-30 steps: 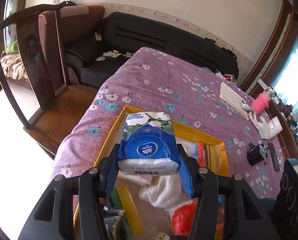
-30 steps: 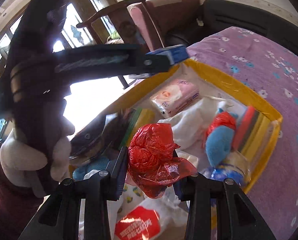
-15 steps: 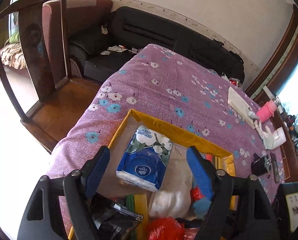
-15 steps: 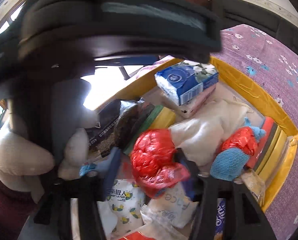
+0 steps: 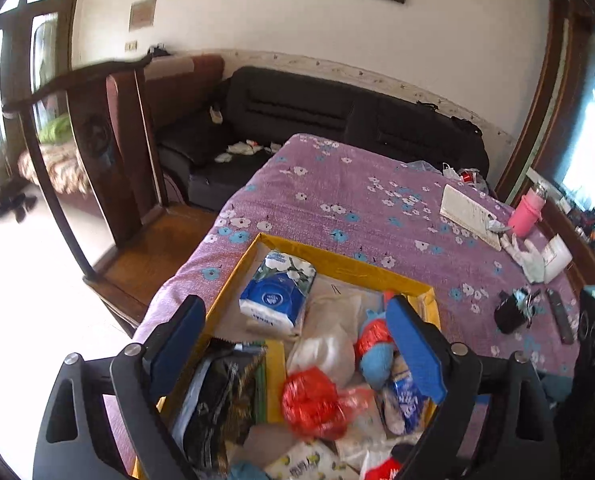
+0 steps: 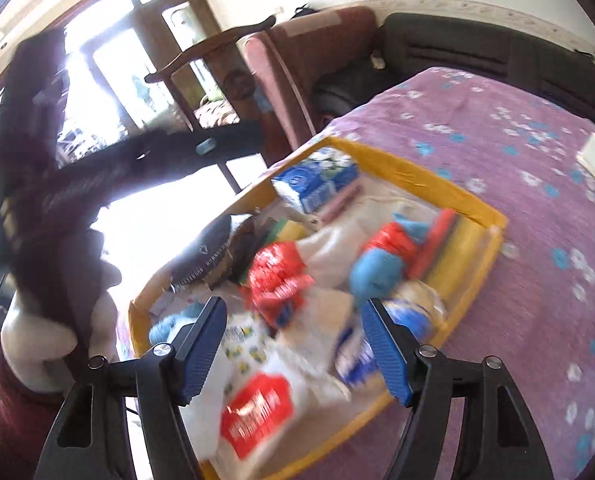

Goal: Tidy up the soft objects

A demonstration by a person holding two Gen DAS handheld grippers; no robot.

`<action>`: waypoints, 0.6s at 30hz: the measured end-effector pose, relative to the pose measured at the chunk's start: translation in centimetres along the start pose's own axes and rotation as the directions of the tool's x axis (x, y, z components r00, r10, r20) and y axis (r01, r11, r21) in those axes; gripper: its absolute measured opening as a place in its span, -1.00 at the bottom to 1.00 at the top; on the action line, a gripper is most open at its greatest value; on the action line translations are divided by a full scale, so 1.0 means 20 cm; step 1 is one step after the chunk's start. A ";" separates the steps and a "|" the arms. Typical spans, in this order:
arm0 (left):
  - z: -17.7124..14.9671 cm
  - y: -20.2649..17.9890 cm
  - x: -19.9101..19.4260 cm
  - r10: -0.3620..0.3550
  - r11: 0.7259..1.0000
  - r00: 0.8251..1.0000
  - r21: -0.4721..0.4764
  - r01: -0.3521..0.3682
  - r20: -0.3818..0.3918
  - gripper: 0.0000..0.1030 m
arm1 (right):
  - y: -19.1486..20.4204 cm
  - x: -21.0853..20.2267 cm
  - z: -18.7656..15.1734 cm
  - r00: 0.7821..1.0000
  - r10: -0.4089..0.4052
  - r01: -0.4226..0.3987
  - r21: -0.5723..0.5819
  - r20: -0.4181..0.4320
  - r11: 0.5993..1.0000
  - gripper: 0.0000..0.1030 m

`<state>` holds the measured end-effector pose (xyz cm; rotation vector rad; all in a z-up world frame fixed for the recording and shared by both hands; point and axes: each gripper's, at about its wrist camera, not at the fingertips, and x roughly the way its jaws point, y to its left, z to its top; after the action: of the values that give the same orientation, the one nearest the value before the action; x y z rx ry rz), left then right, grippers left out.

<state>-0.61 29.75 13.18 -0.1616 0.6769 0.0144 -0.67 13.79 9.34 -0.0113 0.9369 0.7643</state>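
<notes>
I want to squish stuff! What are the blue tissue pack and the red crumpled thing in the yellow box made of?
The tissue pack looks like soft paper in glossy printed plastic film; its corners give. The red crumpled thing looks like thin, shiny plastic bag film, judging by its sharp wrinkles and see-through edge. The yellow box looks like cardboard.

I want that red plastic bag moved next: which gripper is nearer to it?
Right. The right gripper hangs open just short of the red plastic bag; the left gripper, also open, frames the box from farther back.
</notes>
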 end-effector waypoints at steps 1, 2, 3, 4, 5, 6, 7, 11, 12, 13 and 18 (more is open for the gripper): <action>-0.03 -0.05 -0.05 0.020 1.000 0.999 0.022 -0.021 0.026 0.82 | -0.01 -0.02 -0.02 1.000 -0.013 0.013 0.005 0.008 1.000 0.47; -0.07 -0.09 -0.10 0.039 0.998 0.998 0.041 -0.041 0.054 0.86 | -0.03 -0.05 -0.04 1.000 -0.025 0.025 0.011 0.016 1.000 0.47; -0.10 -0.14 -0.14 0.054 0.997 0.995 0.056 -0.058 0.081 0.88 | -0.05 -0.09 -0.07 0.999 -0.039 0.039 0.018 0.023 0.999 0.48; -0.12 -0.17 -0.17 0.063 0.995 0.993 0.064 -0.070 0.102 0.91 | -0.07 -0.12 -0.10 0.998 -0.052 0.051 0.028 0.029 0.998 0.48; -0.15 -0.21 -0.21 0.070 0.994 0.990 0.069 -0.079 0.122 0.93 | -0.09 -0.14 -0.13 0.998 -0.061 0.059 0.040 0.033 0.997 0.48; -0.18 -0.25 -0.25 0.075 0.994 0.987 0.069 -0.085 0.141 0.93 | -0.12 -0.17 -0.15 0.997 -0.068 0.066 0.056 0.037 0.996 0.48; -0.19 -0.28 -0.27 0.077 0.994 0.985 0.066 -0.088 0.151 0.93 | -0.15 -0.21 -0.18 0.996 -0.074 0.071 0.073 0.042 0.995 0.48; -0.27 -0.39 -0.38 0.115 0.991 0.972 0.050 -0.128 0.205 0.96 | -0.25 -0.34 -0.30 0.992 -0.109 0.099 0.141 0.069 0.985 0.48; -0.28 -0.42 -0.41 0.134 0.988 0.967 0.045 -0.148 0.217 0.97 | -0.27 -0.39 -0.34 0.990 -0.115 0.102 0.158 0.078 0.982 0.48; -0.30 -0.43 -0.43 0.148 0.986 0.963 0.042 -0.162 0.225 1.00 | -0.29 -0.43 -0.37 0.989 -0.121 0.105 0.173 0.087 0.979 0.48; -0.38 -0.54 -0.51 0.193 0.976 0.951 0.052 -0.211 0.241 1.00 | -0.34 -0.59 -0.51 0.980 -0.153 0.124 0.210 0.127 0.970 0.53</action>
<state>-12.65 18.34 15.26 -0.0142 0.4546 0.2015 -8.22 -1.53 9.57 0.1522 0.8636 0.5309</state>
